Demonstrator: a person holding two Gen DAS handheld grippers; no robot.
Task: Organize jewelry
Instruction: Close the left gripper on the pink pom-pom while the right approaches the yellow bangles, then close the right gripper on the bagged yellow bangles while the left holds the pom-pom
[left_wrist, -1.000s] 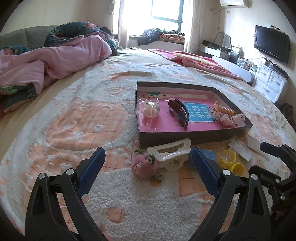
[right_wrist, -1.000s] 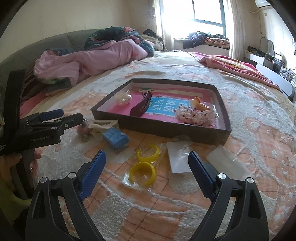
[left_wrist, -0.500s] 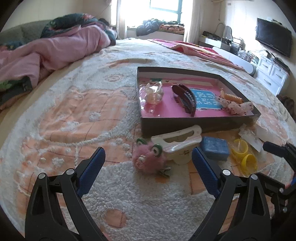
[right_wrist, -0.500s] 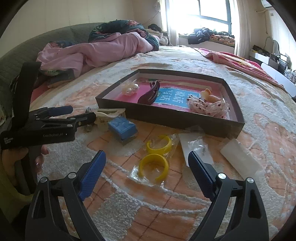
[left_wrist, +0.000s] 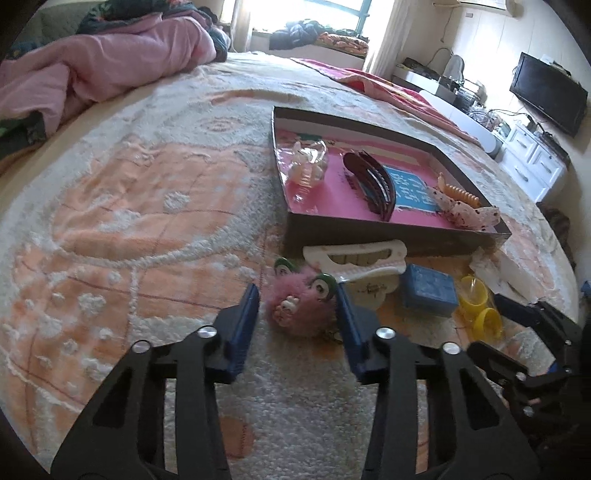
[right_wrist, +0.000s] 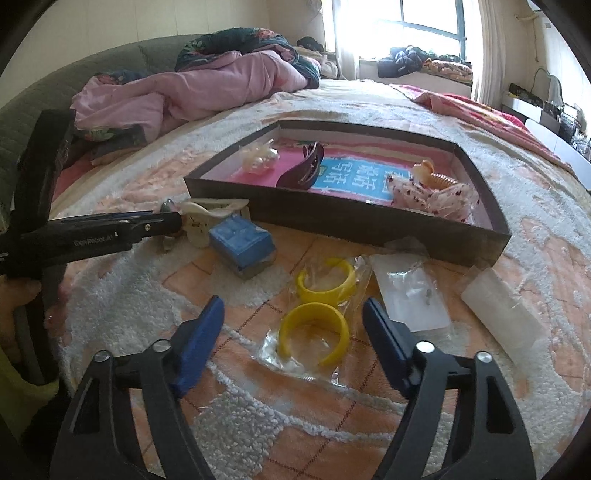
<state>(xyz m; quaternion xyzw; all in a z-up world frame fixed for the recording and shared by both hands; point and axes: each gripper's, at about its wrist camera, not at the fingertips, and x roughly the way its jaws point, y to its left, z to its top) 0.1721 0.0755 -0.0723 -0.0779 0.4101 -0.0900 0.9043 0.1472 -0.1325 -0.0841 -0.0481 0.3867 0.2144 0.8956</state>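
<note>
The left claw (left_wrist: 297, 308) has narrowed around the pink fuzzy hair clip (left_wrist: 301, 308), one pad on each side, whether touching I cannot tell, likely to lift it into the tray. Just beyond its tips lies a white claw clip (left_wrist: 356, 258), close enough to snag. The right claw (right_wrist: 293, 325) stands wide, framing the yellow bangles (right_wrist: 314, 332) in their clear bag. Left of it sits a blue box (right_wrist: 242, 240). Farther ahead, the dark-walled tray (right_wrist: 369, 225) holds a maroon claw clip (right_wrist: 303, 168).
</note>
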